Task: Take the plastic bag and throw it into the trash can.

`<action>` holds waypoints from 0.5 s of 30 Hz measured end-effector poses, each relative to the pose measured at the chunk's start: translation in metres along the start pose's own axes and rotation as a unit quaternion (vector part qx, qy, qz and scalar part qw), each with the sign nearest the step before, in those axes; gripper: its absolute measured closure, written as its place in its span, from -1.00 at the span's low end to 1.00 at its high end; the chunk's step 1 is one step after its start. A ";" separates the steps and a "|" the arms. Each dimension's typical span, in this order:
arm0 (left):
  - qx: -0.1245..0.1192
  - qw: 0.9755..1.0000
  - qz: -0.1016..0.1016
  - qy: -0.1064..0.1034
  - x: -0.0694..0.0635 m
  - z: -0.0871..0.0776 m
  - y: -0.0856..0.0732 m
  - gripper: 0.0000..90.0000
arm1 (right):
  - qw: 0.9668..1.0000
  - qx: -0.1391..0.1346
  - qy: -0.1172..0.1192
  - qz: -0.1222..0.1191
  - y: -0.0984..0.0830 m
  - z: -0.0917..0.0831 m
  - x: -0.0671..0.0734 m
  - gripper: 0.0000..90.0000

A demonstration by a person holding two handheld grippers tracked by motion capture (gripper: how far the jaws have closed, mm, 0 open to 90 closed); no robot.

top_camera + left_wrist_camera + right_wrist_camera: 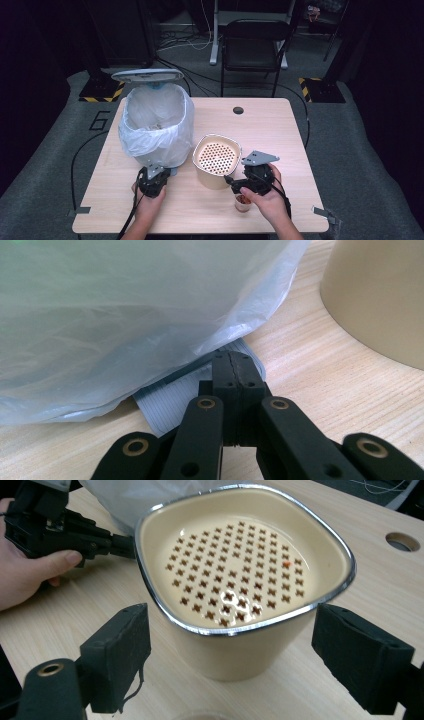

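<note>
1. My left gripper sits low on the wooden table, jaws pressed together, tips at the grey ribbed pedal under the bin's base.
2. My right gripper stands wide apart, straddling the beige perforated container without touching it.
3. The white-bagged pedal bin is at 10 o'clock from that container.
4. A small cup with reddish contents lies half hidden under my right hand; its contents I cannot identify.
</note>
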State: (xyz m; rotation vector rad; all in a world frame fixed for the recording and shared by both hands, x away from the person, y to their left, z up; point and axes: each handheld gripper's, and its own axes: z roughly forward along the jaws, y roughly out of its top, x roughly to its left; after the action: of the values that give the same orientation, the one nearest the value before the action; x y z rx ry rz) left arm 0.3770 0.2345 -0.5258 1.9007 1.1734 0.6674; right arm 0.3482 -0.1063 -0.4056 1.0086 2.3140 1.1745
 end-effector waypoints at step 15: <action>0.002 1.000 0.000 -0.001 0.000 0.000 0.000 1.00 | 1.000 0.027 0.004 0.005 -0.040 0.003 0.004 -0.68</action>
State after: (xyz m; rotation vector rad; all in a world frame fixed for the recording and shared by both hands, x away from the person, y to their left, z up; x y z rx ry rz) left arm 0.3770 0.2347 -0.5255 1.9037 1.1751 0.6635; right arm 0.3303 -0.1178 -0.4398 1.0364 2.3605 1.1267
